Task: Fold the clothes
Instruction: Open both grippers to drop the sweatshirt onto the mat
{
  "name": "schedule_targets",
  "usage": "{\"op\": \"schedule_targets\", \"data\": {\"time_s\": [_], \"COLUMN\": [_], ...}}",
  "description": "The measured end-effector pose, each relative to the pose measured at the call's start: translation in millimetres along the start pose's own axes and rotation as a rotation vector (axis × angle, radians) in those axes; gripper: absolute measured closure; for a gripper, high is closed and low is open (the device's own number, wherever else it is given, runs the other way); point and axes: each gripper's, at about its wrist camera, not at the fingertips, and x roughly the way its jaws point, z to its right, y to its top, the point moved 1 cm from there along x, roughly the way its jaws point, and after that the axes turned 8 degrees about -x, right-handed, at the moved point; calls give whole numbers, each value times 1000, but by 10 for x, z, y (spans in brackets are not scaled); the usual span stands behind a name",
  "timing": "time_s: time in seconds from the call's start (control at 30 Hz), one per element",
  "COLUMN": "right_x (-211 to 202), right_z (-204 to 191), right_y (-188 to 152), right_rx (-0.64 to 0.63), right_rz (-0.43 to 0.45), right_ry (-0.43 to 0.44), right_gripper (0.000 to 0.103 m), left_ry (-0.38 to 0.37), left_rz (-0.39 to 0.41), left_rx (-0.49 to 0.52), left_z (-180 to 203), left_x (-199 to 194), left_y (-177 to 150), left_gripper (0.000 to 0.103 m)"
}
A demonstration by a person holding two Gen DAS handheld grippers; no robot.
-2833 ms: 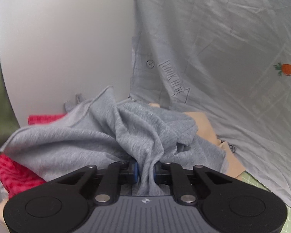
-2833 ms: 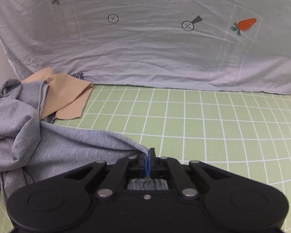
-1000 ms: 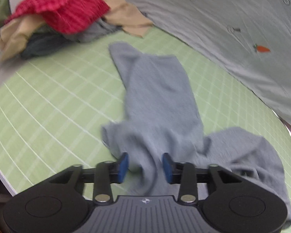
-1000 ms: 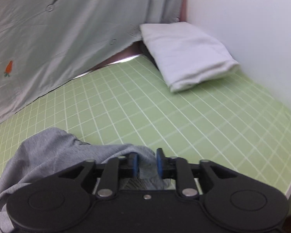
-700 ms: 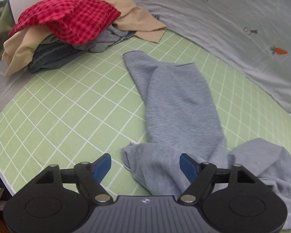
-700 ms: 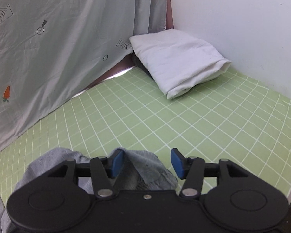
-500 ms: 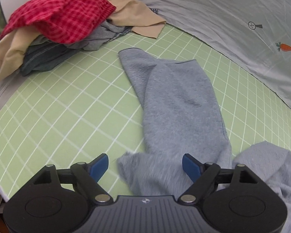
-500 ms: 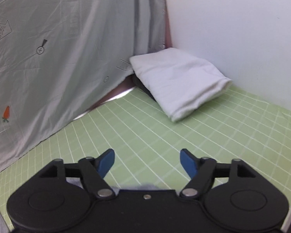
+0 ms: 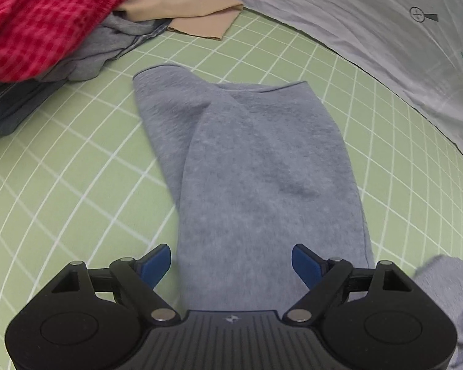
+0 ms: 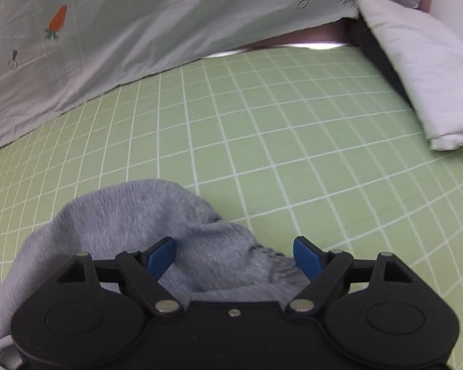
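grey garment (image 9: 256, 166): flat-ish on the green grid mat (image 9: 77, 166), one long panel running away from the left gripper, far end just short of the clothes pile (image 9: 46, 30)
left gripper (image 9: 231, 265): spread wide, holding nothing, hovering over the near end of that panel
right gripper (image 10: 234, 260): also wide apart and empty, over a bunched, rumpled lump of the same garment (image 10: 157, 215)
step in hand (guessing): spreading it flat before any fold
doing it well: pinch edges or corners, not the middle; pull the rumpled end outward away from the flat panel; line hems up with the grid lines
containers: none visible (just a folded white cloth (image 10: 416, 71) at the mat's far corner, well apart from the garment)
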Motion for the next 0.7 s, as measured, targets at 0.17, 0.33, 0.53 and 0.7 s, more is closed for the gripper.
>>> {"op": "schedule_targets", "data": {"time_s": [0.17, 0.33, 0.53, 0.7], "right_x": [122, 127, -374, -845], "right_z": [-13, 117, 774, 1336], "right_y": [106, 321, 1049, 1393], "right_rx": [-27, -8, 105, 179], "right_rz": [-20, 47, 336, 512], "right_ry": [49, 82, -145, -321], "right_gripper": [35, 99, 100, 99], "left_ry": [14, 13, -39, -79], "left_rz": [12, 71, 274, 421], "left_rx": [1, 12, -23, -36], "left_z": [43, 106, 129, 101], "left_x": [87, 24, -483, -991], "left_y": [70, 190, 468, 543], "left_gripper": [47, 98, 98, 98]}}
